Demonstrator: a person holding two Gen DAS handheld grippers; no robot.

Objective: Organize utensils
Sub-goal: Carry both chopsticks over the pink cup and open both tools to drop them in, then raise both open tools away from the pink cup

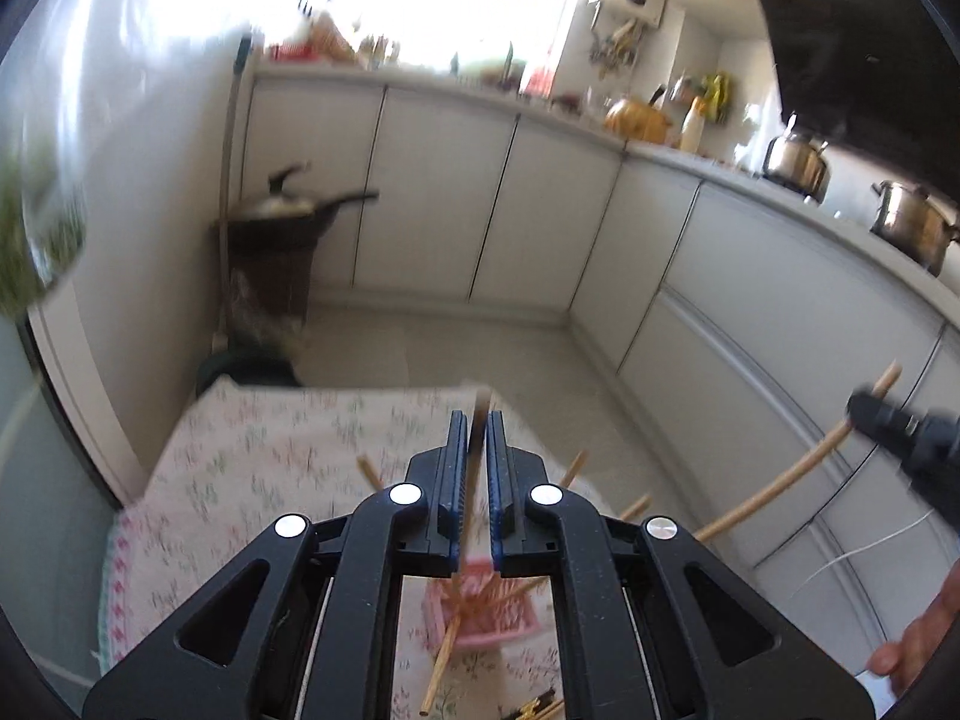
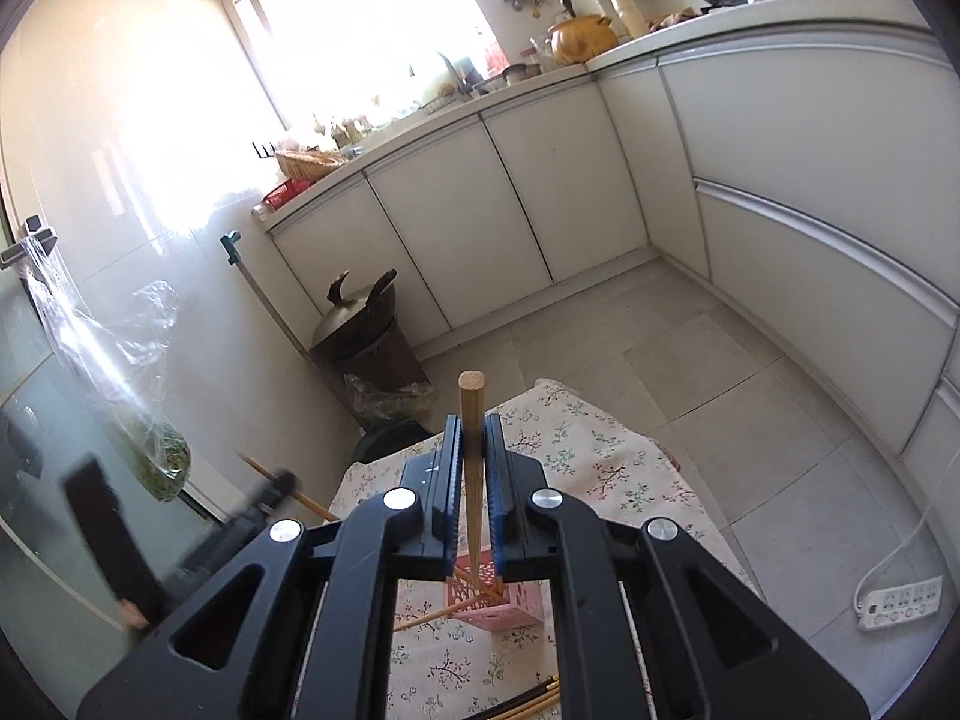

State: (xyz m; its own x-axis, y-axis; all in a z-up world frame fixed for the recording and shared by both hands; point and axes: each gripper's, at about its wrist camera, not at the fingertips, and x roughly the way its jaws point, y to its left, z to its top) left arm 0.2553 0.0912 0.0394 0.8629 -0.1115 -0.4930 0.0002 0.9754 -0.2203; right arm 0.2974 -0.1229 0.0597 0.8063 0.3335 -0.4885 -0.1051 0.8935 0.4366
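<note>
While both grippers carry a chopstick above the table, the step is read thus:
Left gripper (image 1: 478, 462): closed on a dark chopstick (image 1: 480, 420); blurred.
Right gripper (image 2: 473, 468): clamped on a wooden chopstick (image 2: 471, 420), butt end up.
Holder (image 2: 498, 603): pink, on the floral cloth (image 2: 600, 456), below the jaws; sticks already lean in it.
Method: each tip is best lowered upright into the holder, one at a time, it is judged.
Obstacles: leaning sticks (image 1: 447, 648) may be knocked; loose chopsticks (image 2: 534, 702) lie near the table edge.

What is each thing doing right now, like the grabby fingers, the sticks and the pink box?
Left gripper: shut on a chopstick.
Right gripper: shut on a wooden chopstick.
Pink holder: upright on the flowery tablecloth, chopsticks sticking out.
Loose chopsticks: lying flat on the cloth.
</note>
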